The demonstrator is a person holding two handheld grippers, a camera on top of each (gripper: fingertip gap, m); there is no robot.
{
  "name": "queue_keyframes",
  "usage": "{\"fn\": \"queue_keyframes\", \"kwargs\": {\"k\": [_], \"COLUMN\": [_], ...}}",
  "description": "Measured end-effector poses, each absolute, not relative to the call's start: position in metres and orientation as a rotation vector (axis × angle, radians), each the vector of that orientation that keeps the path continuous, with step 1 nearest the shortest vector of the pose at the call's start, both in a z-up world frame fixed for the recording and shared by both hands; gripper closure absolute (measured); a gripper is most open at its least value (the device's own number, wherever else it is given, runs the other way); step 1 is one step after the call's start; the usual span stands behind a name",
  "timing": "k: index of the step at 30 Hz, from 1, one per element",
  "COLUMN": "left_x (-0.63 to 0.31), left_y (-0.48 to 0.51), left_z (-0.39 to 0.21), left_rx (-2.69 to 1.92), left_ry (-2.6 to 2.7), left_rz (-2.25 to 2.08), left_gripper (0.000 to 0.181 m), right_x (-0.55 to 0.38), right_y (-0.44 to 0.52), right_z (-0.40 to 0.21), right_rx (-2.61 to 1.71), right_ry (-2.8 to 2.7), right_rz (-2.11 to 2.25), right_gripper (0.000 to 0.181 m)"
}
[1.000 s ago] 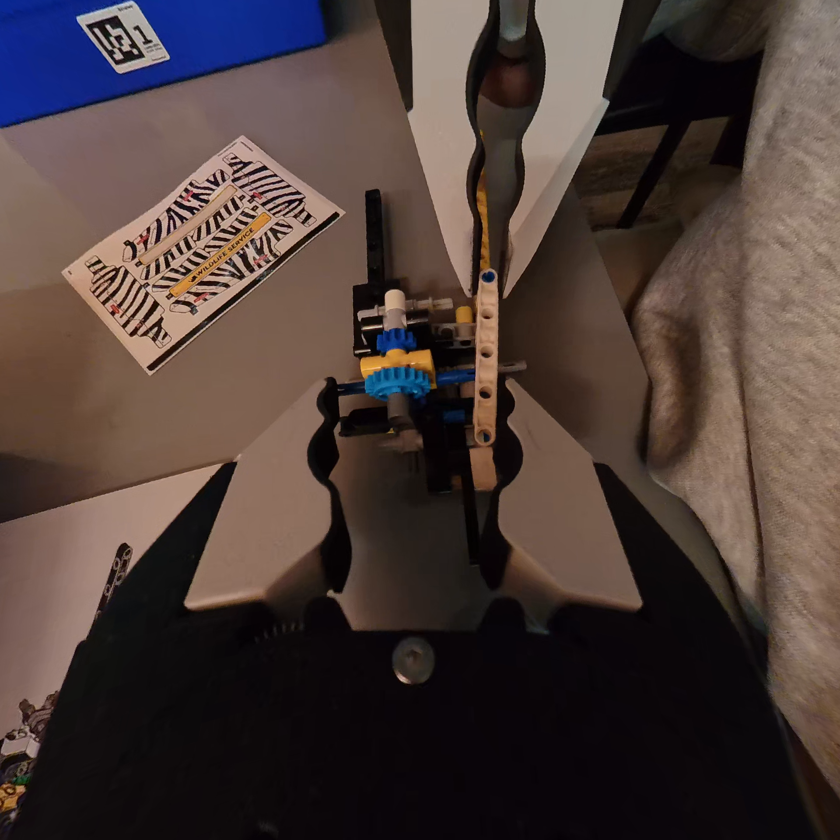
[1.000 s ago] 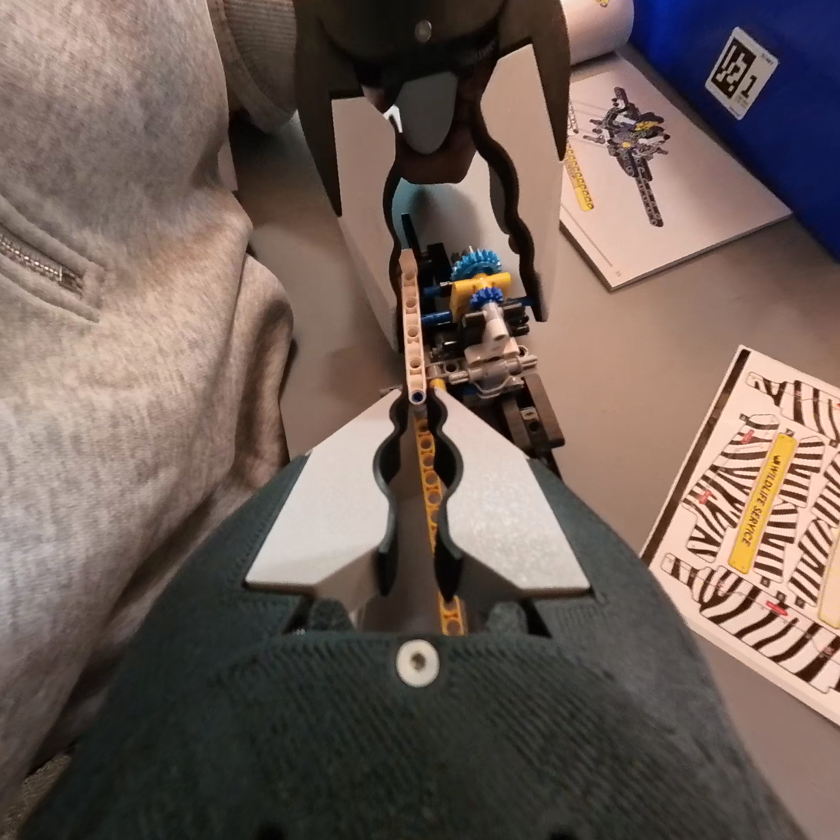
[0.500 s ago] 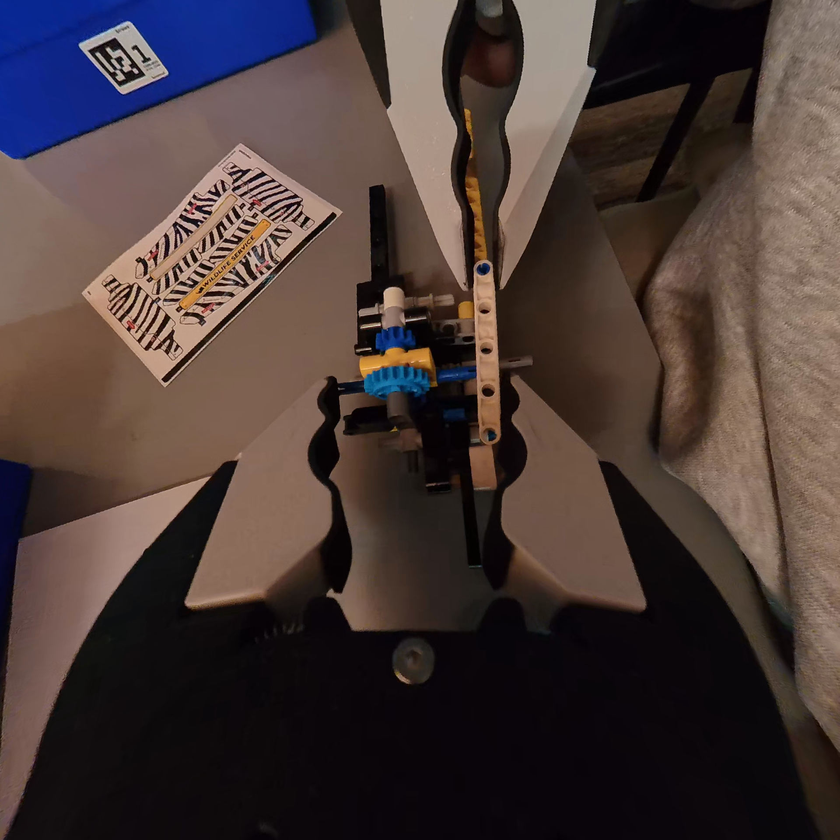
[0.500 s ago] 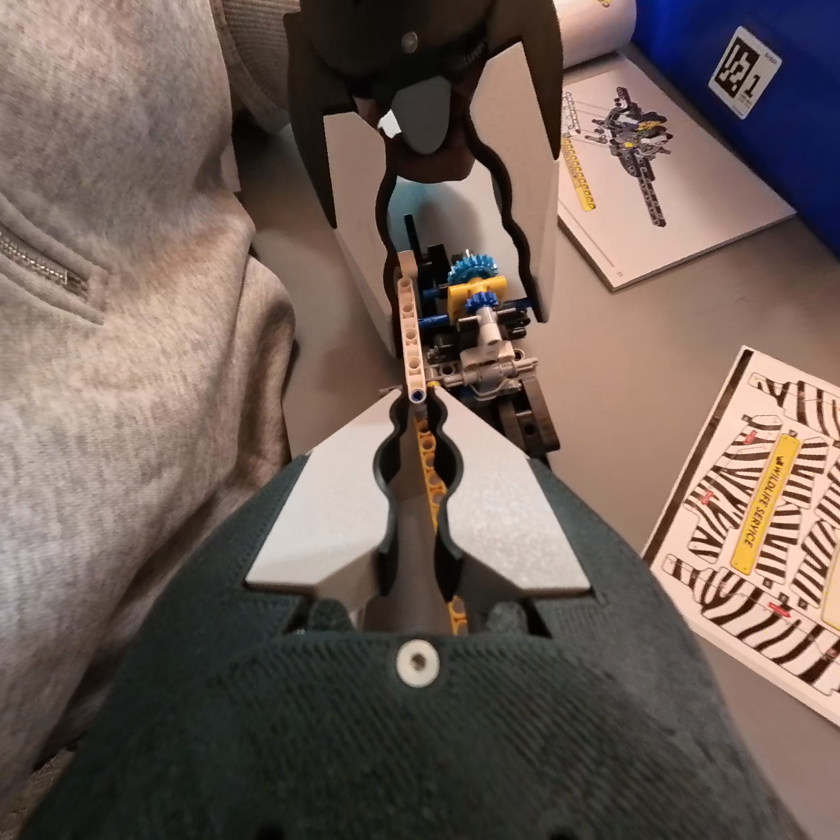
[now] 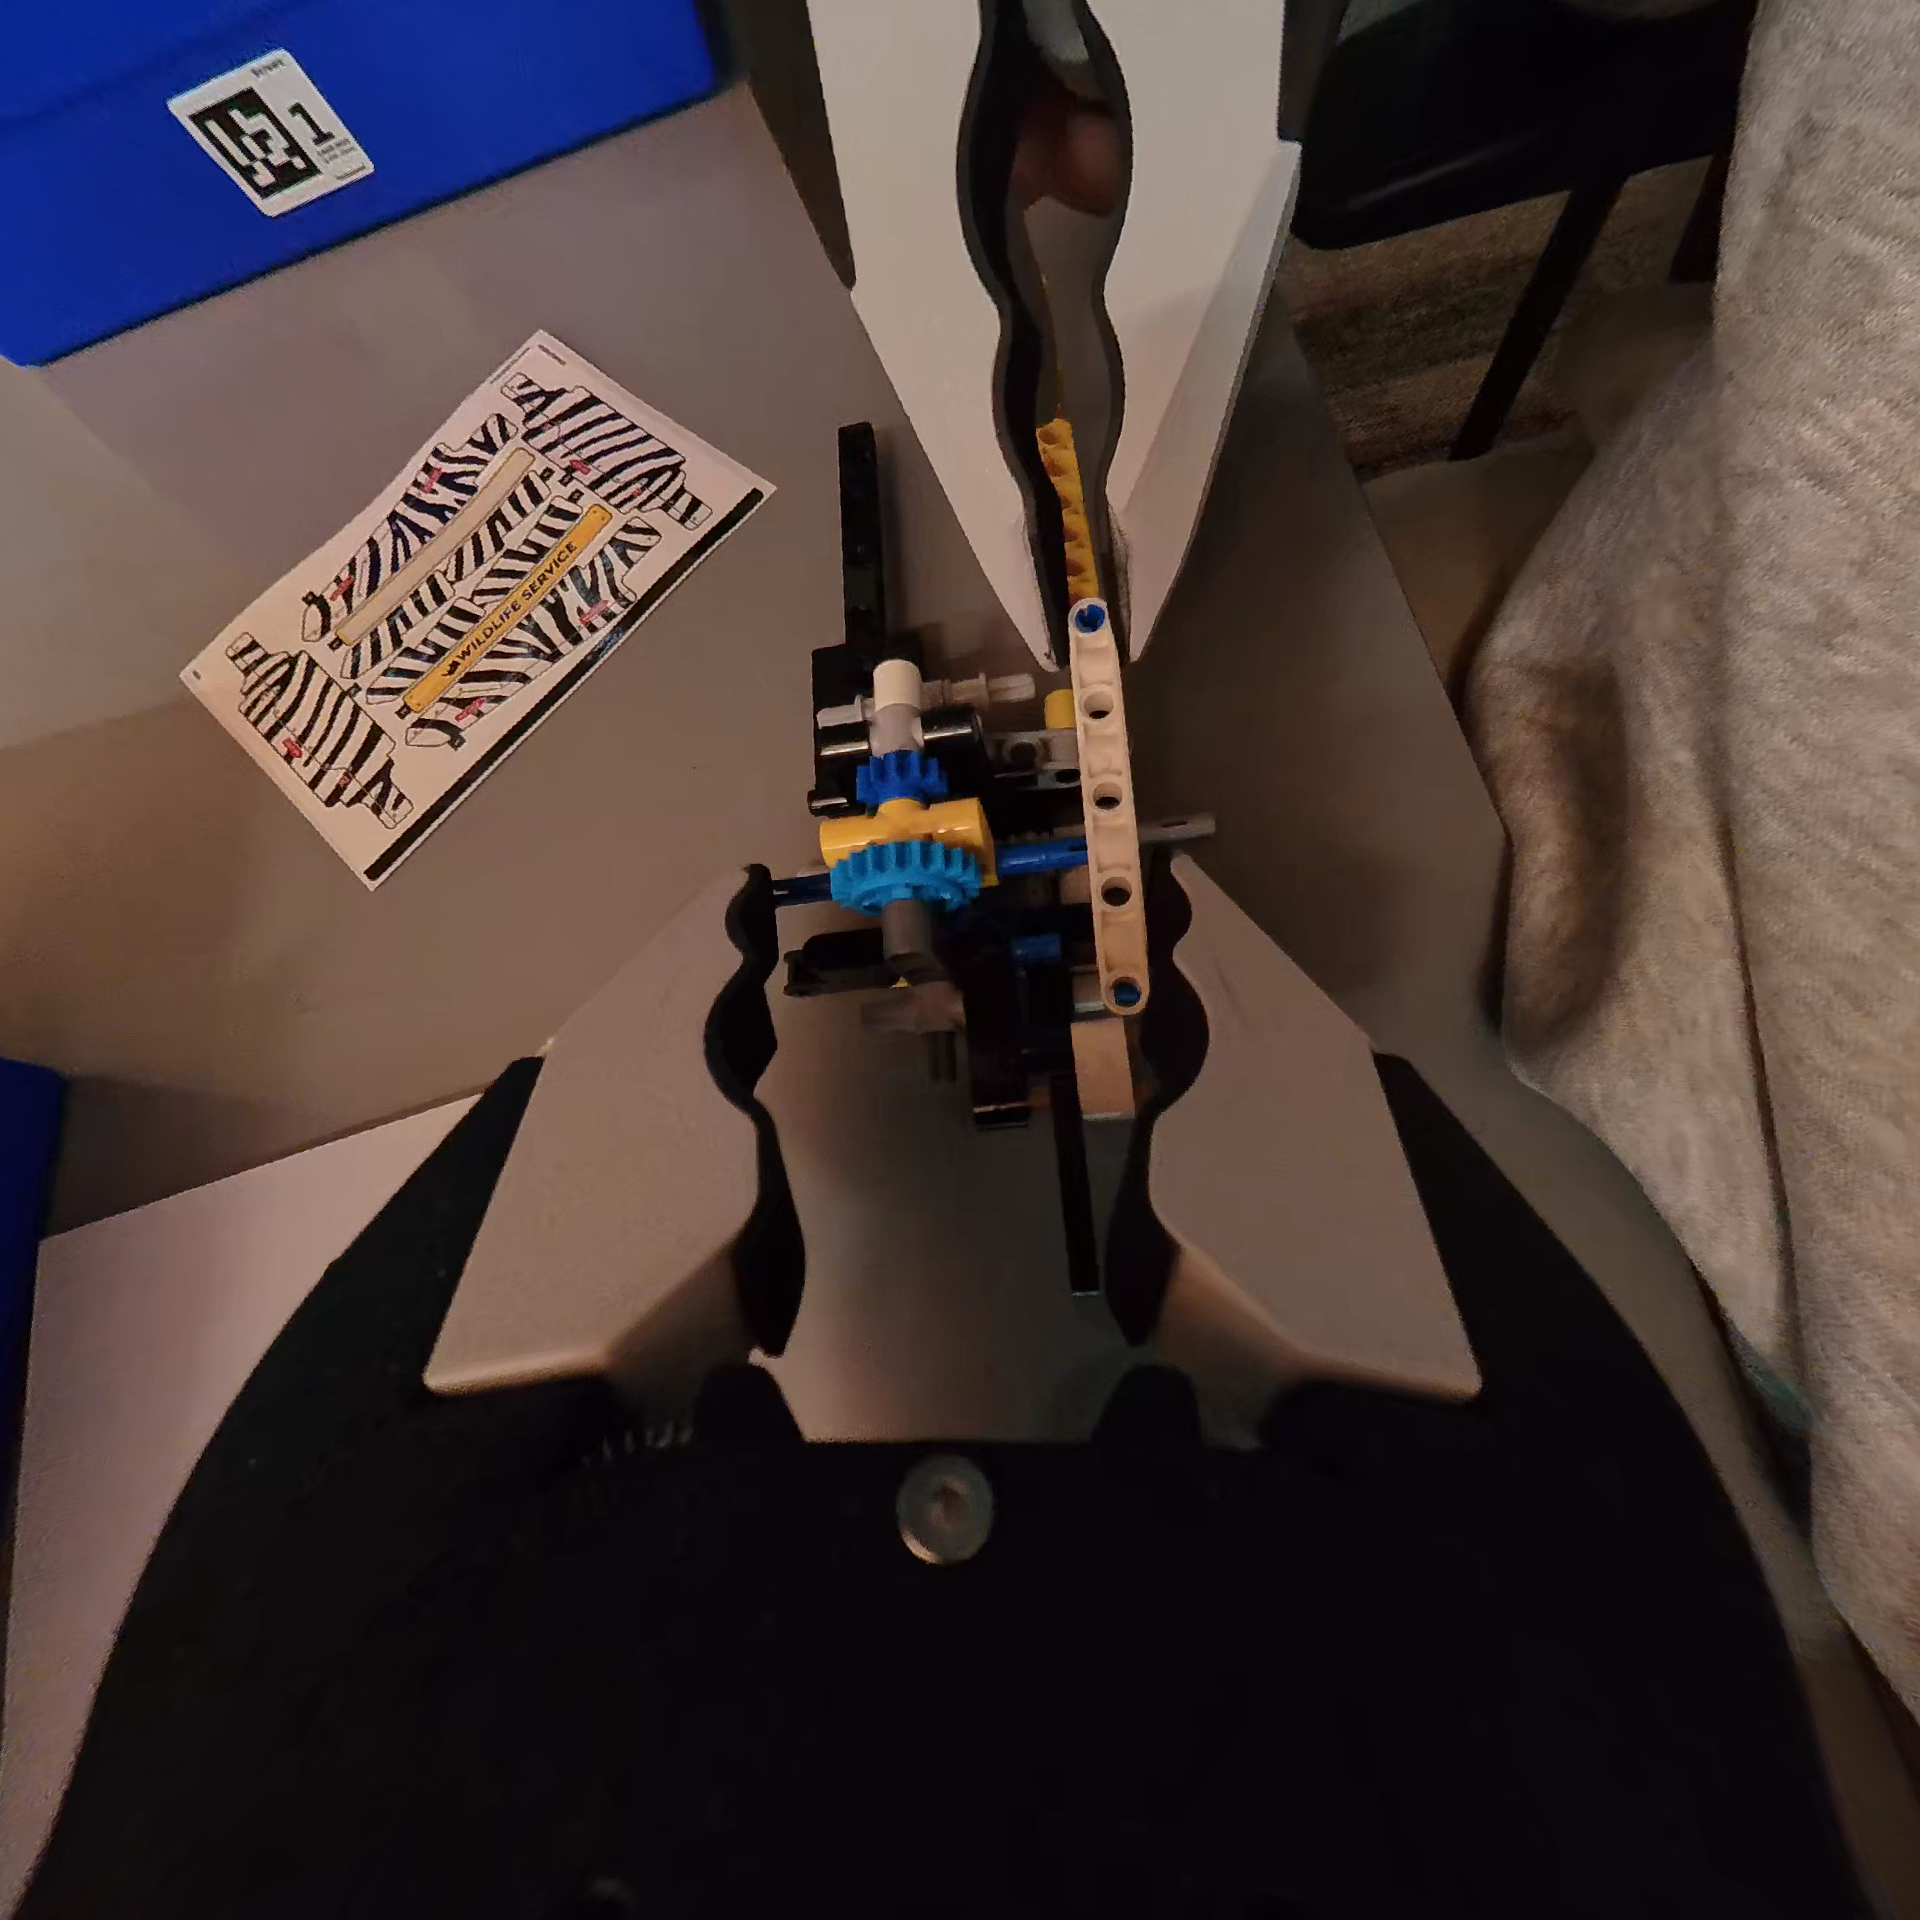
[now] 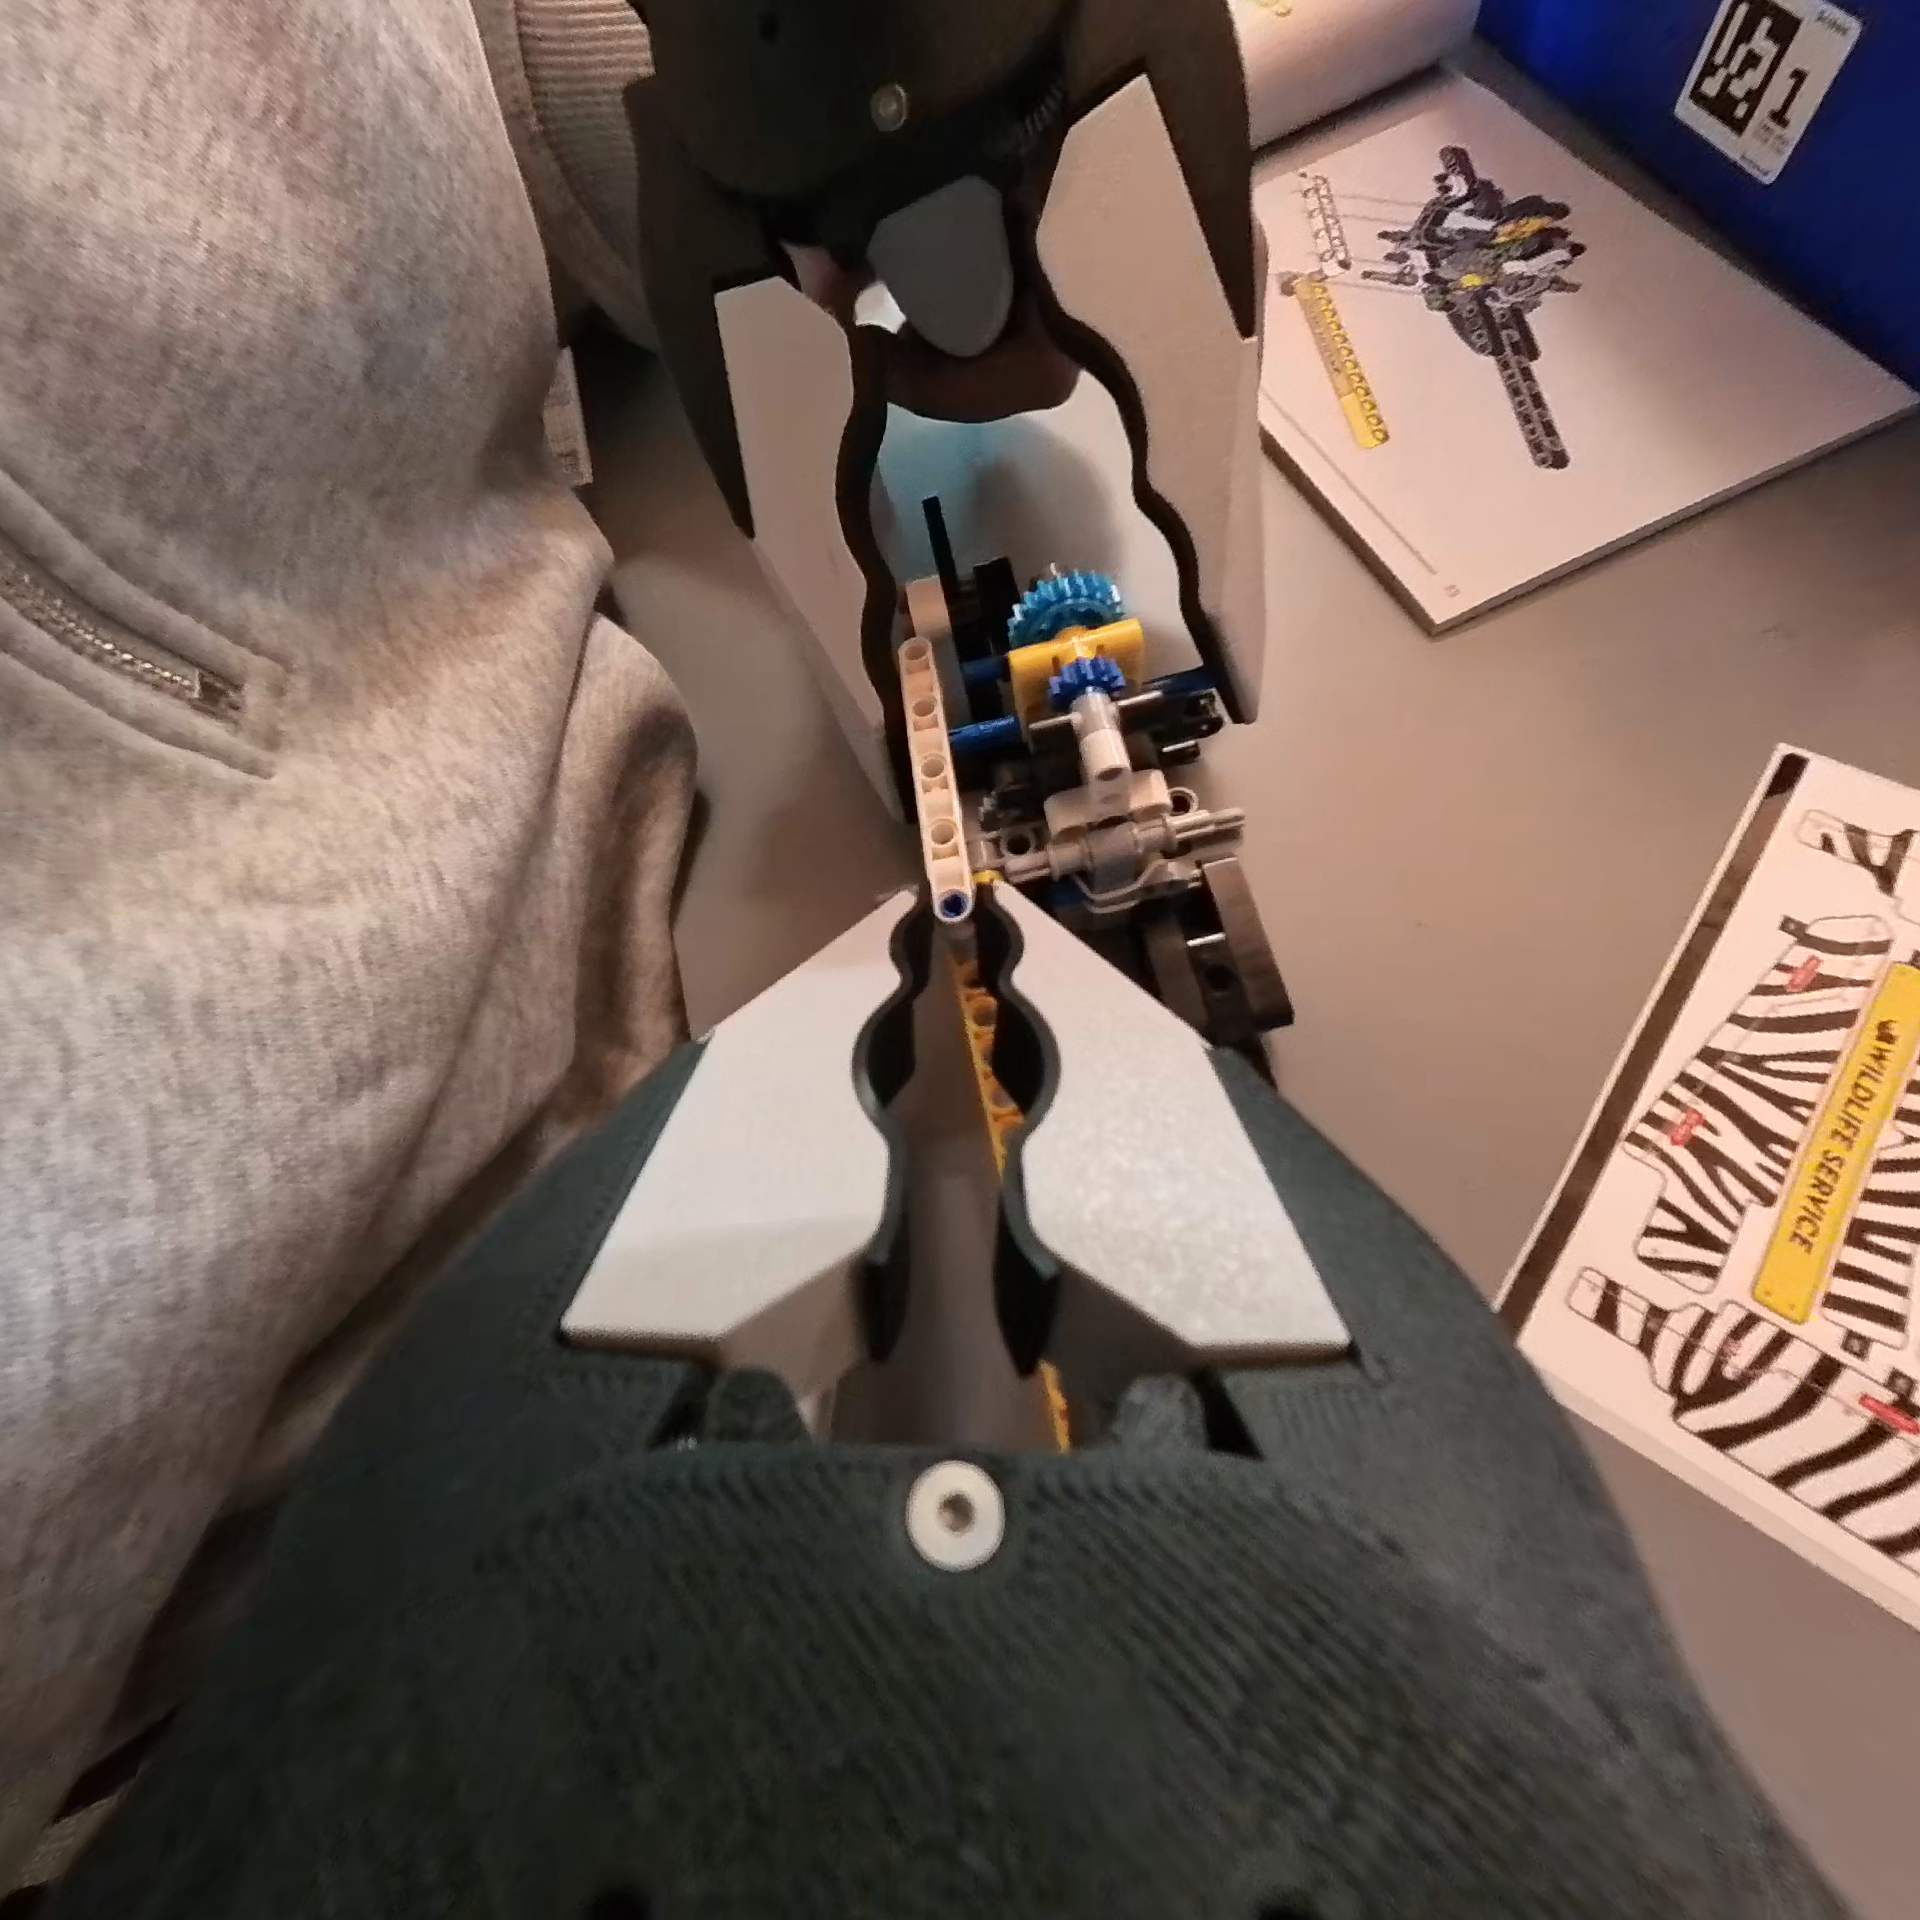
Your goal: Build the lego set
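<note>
A lego assembly [image 5: 914,862] with blue gears, a yellow block and black beams sits on the grey table between my left gripper's fingers. My left gripper [image 5: 961,904] is shut on it, one finger against the blue axle and the other against the white beam [image 5: 1107,810]. My right gripper [image 6: 956,914] is shut on a long yellow beam [image 6: 982,1023]. The yellow beam's tip meets the white beam's end [image 6: 951,899] at a blue pin. The right gripper [image 5: 1086,644] shows at the top of the left wrist view, and the left gripper [image 6: 1060,727] at the top of the right wrist view.
A zebra-striped sticker sheet [image 5: 478,613] lies left of the assembly. A blue box [image 5: 125,229] with a marker tag stands behind it. An open instruction booklet [image 6: 1507,364] lies near the box. A person's grey sleeve [image 6: 260,727] runs along the table edge.
The two grippers have drawn slightly apart, so more of the yellow beam shows between the right fingers. The white beam now leans a little. Both grips are unchanged.
</note>
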State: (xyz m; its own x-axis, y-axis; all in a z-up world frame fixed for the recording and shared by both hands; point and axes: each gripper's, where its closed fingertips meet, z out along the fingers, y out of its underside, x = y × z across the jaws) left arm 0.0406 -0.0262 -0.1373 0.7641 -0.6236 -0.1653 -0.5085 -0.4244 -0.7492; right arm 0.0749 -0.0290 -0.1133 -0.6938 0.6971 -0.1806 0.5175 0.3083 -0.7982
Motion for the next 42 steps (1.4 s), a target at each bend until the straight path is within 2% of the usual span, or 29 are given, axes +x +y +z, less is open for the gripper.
{"fn": "queue_keyframes", "kwargs": {"k": [42], "left_x": [0.039], "left_y": [-0.0254], "left_z": [-0.1384], "left_rx": [-2.128], "left_ry": [0.857], "left_rz": [-0.153], "left_gripper": [0.11], "right_x": [0.0791], "right_y": [-0.0244], "right_z": [-0.1203], "right_rx": [-1.218], "right_ry": [-2.379], "right_rz": [1.403], "right_gripper": [0.175]}}
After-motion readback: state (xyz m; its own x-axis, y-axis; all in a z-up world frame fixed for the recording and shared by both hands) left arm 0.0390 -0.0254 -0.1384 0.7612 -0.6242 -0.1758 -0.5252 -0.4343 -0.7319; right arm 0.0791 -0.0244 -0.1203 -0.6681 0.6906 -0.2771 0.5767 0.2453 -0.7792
